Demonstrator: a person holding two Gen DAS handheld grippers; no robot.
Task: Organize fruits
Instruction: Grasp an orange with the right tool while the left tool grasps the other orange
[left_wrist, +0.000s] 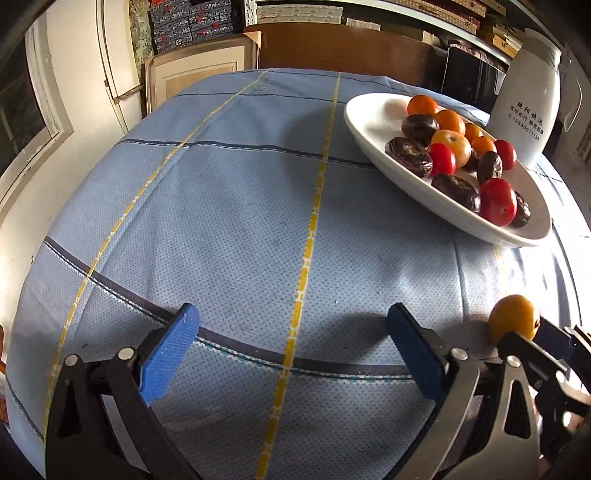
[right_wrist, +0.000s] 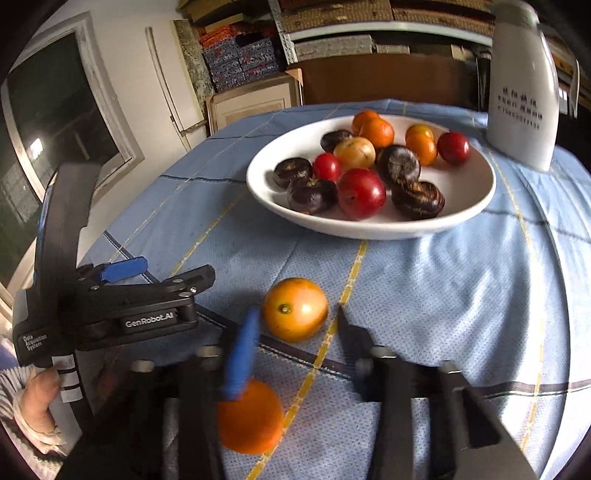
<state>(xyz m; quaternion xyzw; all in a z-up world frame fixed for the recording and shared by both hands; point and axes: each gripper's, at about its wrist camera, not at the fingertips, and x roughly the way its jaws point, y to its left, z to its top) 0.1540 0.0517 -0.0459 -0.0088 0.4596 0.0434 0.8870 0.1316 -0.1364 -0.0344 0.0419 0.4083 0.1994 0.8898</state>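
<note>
A white plate (right_wrist: 458, 218) holds several orange, red and dark purple fruits; it also shows in the left wrist view (left_wrist: 373, 114) at the upper right. A yellow-orange fruit (right_wrist: 295, 308) lies on the blue cloth just ahead of my open right gripper (right_wrist: 295, 332). An orange fruit (right_wrist: 249, 419) lies below the gripper's left finger. My left gripper (left_wrist: 293, 325) is open and empty above the cloth. It also shows in the right wrist view (right_wrist: 159, 275). The yellow-orange fruit (left_wrist: 513, 317) and right gripper show in the left wrist view.
A white jug (right_wrist: 524, 92) stands behind the plate at the right; it shows in the left wrist view (left_wrist: 528, 99) too. The table is covered by a blue checked cloth (left_wrist: 236, 206). Boxes, shelves and a wooden board stand behind the table.
</note>
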